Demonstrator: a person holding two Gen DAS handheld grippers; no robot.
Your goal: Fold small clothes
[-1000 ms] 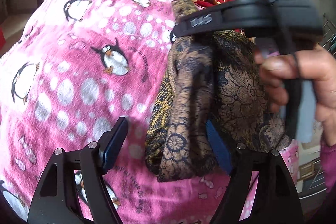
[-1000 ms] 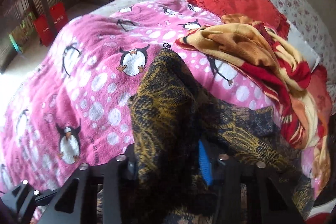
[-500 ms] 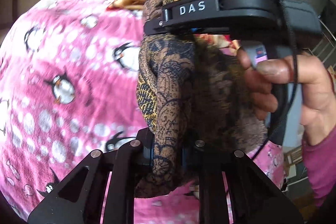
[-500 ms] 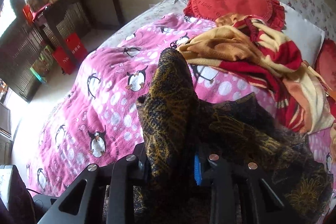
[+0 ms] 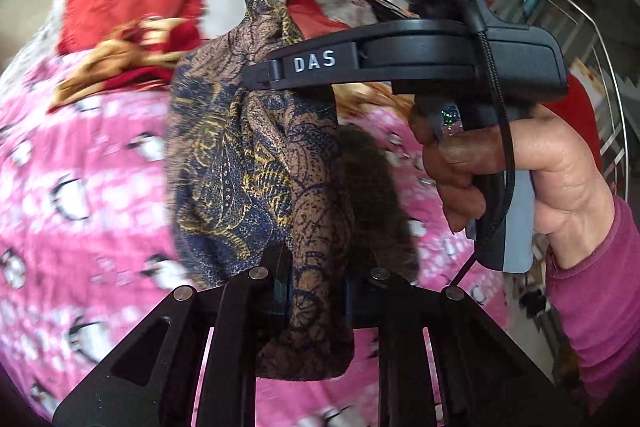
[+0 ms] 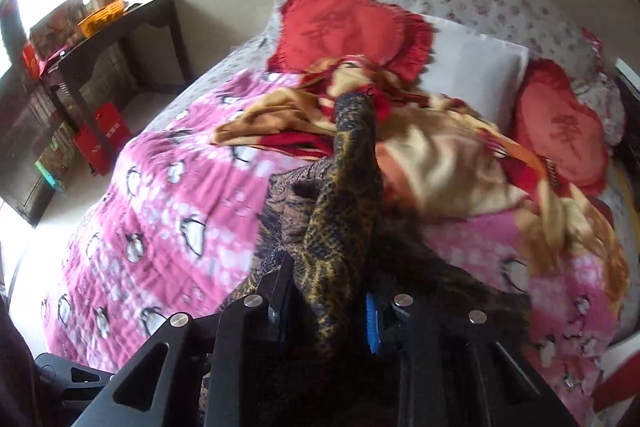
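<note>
A small dark garment (image 5: 248, 163) with a gold and brown paisley print hangs bunched above the bed. My left gripper (image 5: 316, 291) is shut on its lower fold, and a strip of cloth runs down between the fingers. In the left wrist view, my right gripper (image 5: 260, 75) grips the garment's upper part from the right, held by a hand (image 5: 500, 163) in a magenta sleeve. In the right wrist view, the right gripper (image 6: 326, 307) has a ridge of the garment (image 6: 340, 211) between its jaws. Those jaws are closing and press on the cloth.
A pink penguin blanket (image 6: 172, 207) covers the bed under the garment. A crumpled yellow and red blanket (image 6: 420, 155), a white pillow (image 6: 472, 67) and red heart cushions (image 6: 340, 23) lie at the head. A dark table (image 6: 120, 23) stands on the floor left of the bed.
My left gripper, open around the garment a second ago, has shut on it. Both grippers have risen and lifted the cloth off the pink blanket.
</note>
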